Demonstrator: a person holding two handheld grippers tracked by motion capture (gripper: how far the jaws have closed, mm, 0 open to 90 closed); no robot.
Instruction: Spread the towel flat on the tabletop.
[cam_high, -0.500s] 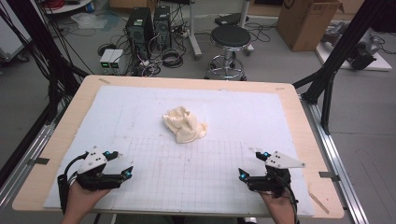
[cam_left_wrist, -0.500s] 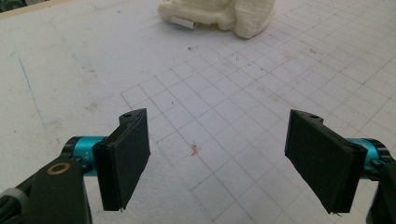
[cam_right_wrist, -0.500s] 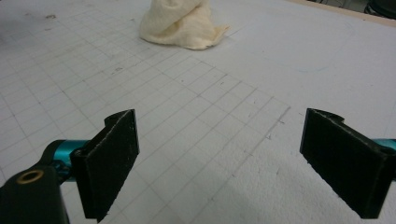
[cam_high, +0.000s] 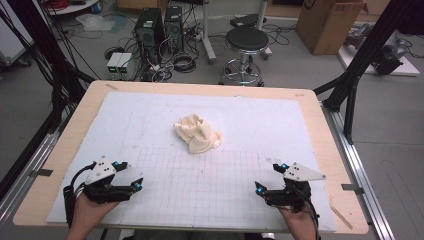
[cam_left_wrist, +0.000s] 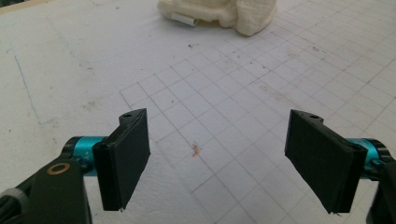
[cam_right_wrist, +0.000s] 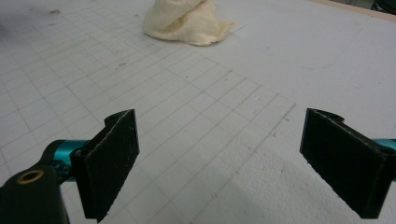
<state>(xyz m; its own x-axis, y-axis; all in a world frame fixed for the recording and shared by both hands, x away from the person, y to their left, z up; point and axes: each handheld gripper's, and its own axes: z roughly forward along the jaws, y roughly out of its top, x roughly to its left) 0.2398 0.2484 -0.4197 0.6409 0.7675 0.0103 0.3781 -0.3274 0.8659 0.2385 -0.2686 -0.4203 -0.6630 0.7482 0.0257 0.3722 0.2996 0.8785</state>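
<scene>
So, a crumpled cream cloth (cam_high: 198, 133) sits bunched near the middle of the white gridded mat (cam_high: 300, 130), which covers most of the wooden table (cam_high: 90, 107). Down at the near edge, the left gripper (cam_high: 131, 175) rests on the mat at the left, jaws spread wide with nothing between them. Over on the other side, the right gripper (cam_high: 267, 178) mirrors it, jaws also wide apart and empty. Both point toward the cloth and sit well apart from it. Beyond the table, a black stool (cam_high: 247, 40) stands on the floor.
</scene>
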